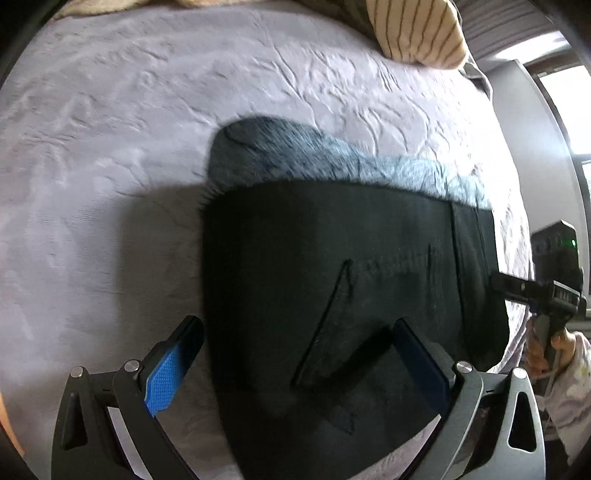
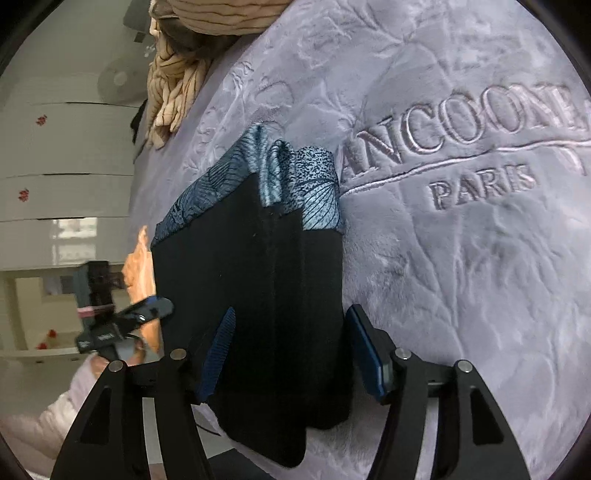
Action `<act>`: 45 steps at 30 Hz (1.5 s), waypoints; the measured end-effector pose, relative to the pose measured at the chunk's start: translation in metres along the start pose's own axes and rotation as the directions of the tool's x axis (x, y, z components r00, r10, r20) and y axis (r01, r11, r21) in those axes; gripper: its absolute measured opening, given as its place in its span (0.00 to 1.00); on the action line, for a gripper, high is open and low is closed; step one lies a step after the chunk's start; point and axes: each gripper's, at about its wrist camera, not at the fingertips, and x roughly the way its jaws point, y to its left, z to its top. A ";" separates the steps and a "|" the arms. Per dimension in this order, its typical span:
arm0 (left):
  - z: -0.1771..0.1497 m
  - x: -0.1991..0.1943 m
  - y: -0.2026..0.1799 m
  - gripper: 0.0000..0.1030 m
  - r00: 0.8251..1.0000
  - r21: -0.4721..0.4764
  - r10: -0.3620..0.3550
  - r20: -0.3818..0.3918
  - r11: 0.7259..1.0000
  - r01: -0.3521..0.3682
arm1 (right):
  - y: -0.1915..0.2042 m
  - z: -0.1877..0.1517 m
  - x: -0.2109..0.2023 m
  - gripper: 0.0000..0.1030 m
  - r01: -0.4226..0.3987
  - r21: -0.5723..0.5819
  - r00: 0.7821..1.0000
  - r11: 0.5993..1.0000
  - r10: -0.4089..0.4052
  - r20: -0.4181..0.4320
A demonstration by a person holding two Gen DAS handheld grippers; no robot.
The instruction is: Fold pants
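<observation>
Black pants [image 1: 332,295] lie folded into a compact stack on a grey plush blanket [image 1: 110,184], with blue patterned lining [image 1: 369,162] showing at the far edge. My left gripper [image 1: 295,354] is open just above the stack, its blue pads [image 1: 166,376] straddling the stack's left edge. In the right wrist view the same pants [image 2: 251,277] show lining [image 2: 317,192] at the top. My right gripper [image 2: 291,350] is open over the near end of the stack. The left gripper [image 2: 147,310] shows at the pants' left edge there.
A cream striped cloth [image 1: 417,29] lies at the blanket's far edge; it also shows in the right wrist view [image 2: 177,81]. The blanket carries embroidered lettering [image 2: 480,147] right of the pants. White cabinets [image 2: 55,166] stand beyond the bed.
</observation>
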 end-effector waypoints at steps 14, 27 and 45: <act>-0.006 -0.021 -0.022 0.63 0.996 -0.030 -0.037 0.085 0.999 0.040 | 0.003 0.000 0.001 0.40 -0.174 0.088 0.984 0.981 0.171 0.040; -0.047 -0.076 -0.003 0.63 0.995 -0.020 -0.028 0.099 0.999 0.030 | 0.069 -0.044 -0.003 0.40 -0.216 0.049 0.976 0.975 0.215 0.029; -0.099 -0.050 0.049 0.91 0.982 -0.065 0.173 0.077 0.984 -0.168 | 0.067 -0.088 0.074 0.53 0.029 0.112 0.999 0.993 -0.024 -0.044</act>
